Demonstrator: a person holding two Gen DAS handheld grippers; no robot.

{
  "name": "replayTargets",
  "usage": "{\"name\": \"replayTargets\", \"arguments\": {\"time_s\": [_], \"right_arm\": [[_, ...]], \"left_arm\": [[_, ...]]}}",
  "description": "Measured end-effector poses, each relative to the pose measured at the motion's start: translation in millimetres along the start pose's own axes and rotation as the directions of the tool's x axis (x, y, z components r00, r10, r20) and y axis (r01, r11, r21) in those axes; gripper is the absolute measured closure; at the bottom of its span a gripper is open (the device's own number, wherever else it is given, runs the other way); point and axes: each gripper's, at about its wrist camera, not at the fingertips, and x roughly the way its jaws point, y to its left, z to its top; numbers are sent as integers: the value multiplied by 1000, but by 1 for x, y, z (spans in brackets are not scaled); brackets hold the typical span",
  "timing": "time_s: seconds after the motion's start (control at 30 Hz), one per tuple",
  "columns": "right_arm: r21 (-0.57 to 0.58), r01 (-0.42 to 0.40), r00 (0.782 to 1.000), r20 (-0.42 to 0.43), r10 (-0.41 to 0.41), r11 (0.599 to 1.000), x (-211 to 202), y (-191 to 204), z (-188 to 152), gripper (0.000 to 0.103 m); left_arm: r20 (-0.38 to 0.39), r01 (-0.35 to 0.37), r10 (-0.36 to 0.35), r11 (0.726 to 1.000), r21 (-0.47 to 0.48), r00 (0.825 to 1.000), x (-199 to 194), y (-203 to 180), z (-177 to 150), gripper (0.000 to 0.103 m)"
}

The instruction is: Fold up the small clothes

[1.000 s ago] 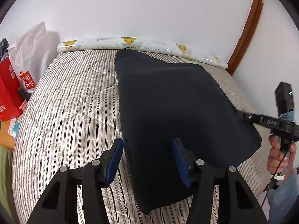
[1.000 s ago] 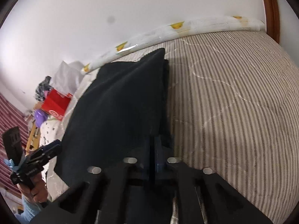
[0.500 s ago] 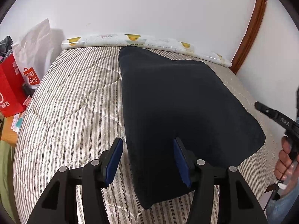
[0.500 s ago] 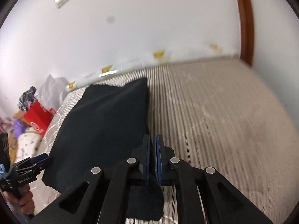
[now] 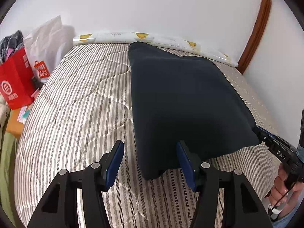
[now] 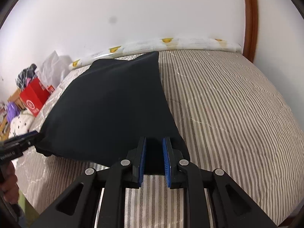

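Observation:
A dark navy garment (image 5: 182, 98) lies flat on the striped bed, and it also shows in the right wrist view (image 6: 114, 106). My left gripper (image 5: 150, 159) is open, its blue pads either side of the garment's near left corner, holding nothing. My right gripper (image 6: 154, 157) is partly open, its pads astride the garment's near right corner without pinching it. In the left wrist view the right gripper's tip (image 5: 266, 136) sits at that corner. In the right wrist view the left gripper (image 6: 17, 144) shows at the near left corner.
The striped quilted bed (image 5: 76, 114) runs back to a white wall. A rolled duck-print mat (image 5: 144, 37) lies along the wall. Red and white shopping bags (image 5: 17, 79) stand left of the bed. A brown door frame (image 5: 254, 30) is at the right.
My right gripper was shut on the garment's corner and has opened, letting it go. The garment has settled flat on the bed. My left gripper stayed open and drew back a little.

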Motion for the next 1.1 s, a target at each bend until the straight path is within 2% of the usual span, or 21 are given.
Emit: {"name": "replayTargets", "arguments": {"time_s": [0.17, 0.33, 0.57, 0.77, 0.9, 1.1], "right_arm": [[-17, 48, 999, 0, -48, 999, -5, 10, -1, 85], [-17, 93, 996, -4, -93, 996, -6, 15, 1, 77], [27, 104, 995, -10, -104, 994, -17, 13, 3, 74], [40, 130, 991, 30, -131, 991, -51, 18, 2, 54], [33, 130, 990, 41, -132, 991, -79, 22, 0, 46], [26, 152, 983, 101, -154, 988, -127, 30, -4, 31]], "left_arm": [[3, 3, -3, 1000, -18, 1000, -3, 2, -1, 48], [9, 3, -2, 1000, -17, 1000, -5, 2, -1, 48], [20, 9, -9, 1000, -12, 1000, -14, 0, -5, 48], [72, -5, 4, 1000, 14, 997, -45, -8, -8, 47], [127, 4, -9, 999, 40, 992, -78, -17, -10, 40], [214, -47, 32, 997, 62, 976, -131, -34, -19, 28]]}}
